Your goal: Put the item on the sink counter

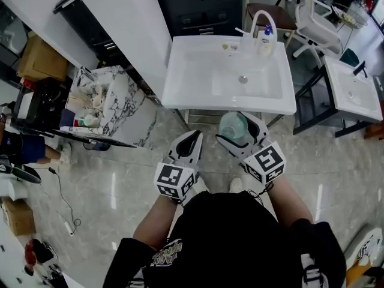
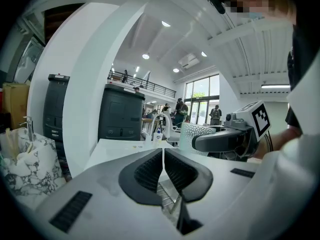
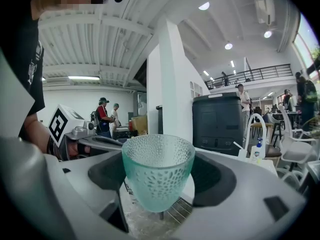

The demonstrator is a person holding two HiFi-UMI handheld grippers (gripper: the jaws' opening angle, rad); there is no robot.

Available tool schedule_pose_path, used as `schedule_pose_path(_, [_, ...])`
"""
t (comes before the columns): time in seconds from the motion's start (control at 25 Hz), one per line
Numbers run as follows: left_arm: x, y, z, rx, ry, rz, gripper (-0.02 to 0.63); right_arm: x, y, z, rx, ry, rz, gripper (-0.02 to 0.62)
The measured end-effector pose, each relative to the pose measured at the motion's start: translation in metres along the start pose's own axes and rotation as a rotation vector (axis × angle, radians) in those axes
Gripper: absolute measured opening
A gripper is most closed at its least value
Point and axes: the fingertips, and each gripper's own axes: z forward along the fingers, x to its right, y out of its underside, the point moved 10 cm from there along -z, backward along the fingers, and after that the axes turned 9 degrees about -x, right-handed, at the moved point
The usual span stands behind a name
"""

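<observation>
Two grippers show in the head view, side by side below the front edge of one white sink counter (image 1: 186,83), which lies at twelve o'clock from them.

The left gripper (image 1: 193,138) has its jaws pressed together with nothing between them; its own view shows the two ribbed pads (image 2: 150,171) meeting along a thin seam.

The right gripper (image 1: 239,128) clamps one teal glass cup (image 1: 233,125) between its jaws. In the right gripper view the pebbled cup (image 3: 158,176) stands upright, mouth up, with a dark pad against each side. The cup hangs over the floor just short of the counter's front rim, at about one o'clock from the left gripper, not touching the counter.

On the counter's far edge, at twelve to one o'clock from the basin's single drain (image 1: 242,78), stand one arched faucet (image 1: 259,18) and one soap bottle (image 1: 267,38). A second white sink (image 1: 351,89) sits at two o'clock, apart from the first. One marble-patterned stand (image 1: 123,104) lies at ten o'clock.
</observation>
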Motion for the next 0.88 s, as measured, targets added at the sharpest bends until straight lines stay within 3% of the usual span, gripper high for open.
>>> schedule_pose_path(0.88, [-0.075,0.001,-0.018,-0.007,0.061,0.029,0.023,-0.023,-0.021,0.072,0.007,0.048,0.052,0.433])
